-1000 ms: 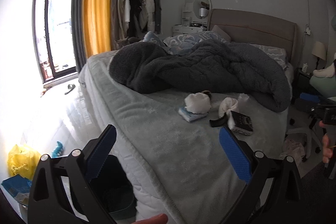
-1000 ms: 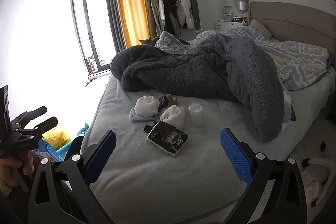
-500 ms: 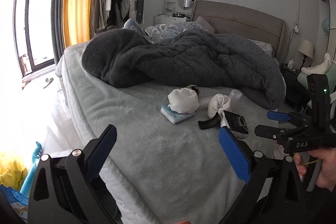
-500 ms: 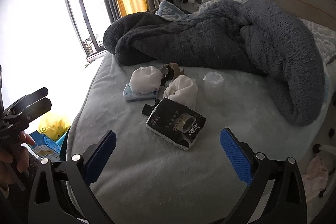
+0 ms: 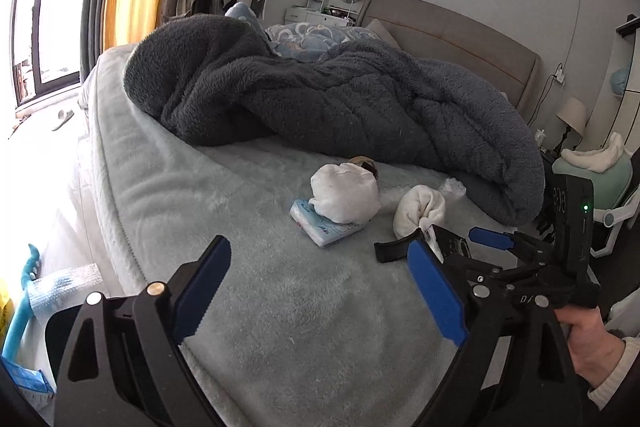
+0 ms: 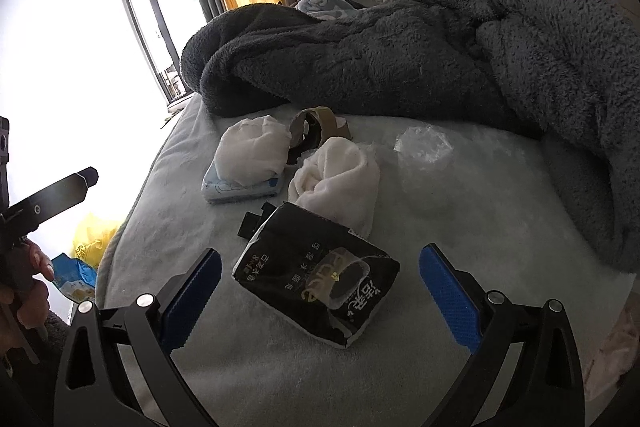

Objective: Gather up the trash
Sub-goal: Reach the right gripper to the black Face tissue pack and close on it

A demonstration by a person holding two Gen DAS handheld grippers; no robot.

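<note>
- Both pairs of fingers are spread with nothing between the pads: your right gripper (image 6: 320, 301) hangs wide open over the bed, and your left gripper (image 5: 320, 291) has its jaws closing a little, still apart and empty.
- Your right gripper's blue pads (image 6: 448, 297) flank the black tissue pack (image 6: 316, 287) from above; you cannot tell from this view whether they touch it, and they are not pressing on its sides.
- That pack lies flat near the foot edge of the bed (image 6: 480, 211), one corner lapping the white rolled cloth (image 6: 340, 183) behind it.
- Left of the cloth, a white wad (image 6: 252, 151) sits on a blue-and-white tissue packet (image 6: 240, 189); a brown cardboard roll (image 6: 316, 125) lies just behind them.
- A crumpled clear plastic piece (image 6: 424, 145) lies apart to the right, with bare sheet around it.
- The dark grey blanket (image 5: 340, 107) is heaped behind the pile and closes off the far and right sides.
- You have open sheet in front of your left gripper, between it and the packet; the bed's left edge (image 5: 108, 187) drops away beside it.
- Your right hand (image 5: 592, 343) shows at the right of the left view, holding its gripper over the pack.
- Off the bed's left side lie a yellow bag (image 6: 90, 235) and a blue packet (image 6: 74, 277) on the floor.
</note>
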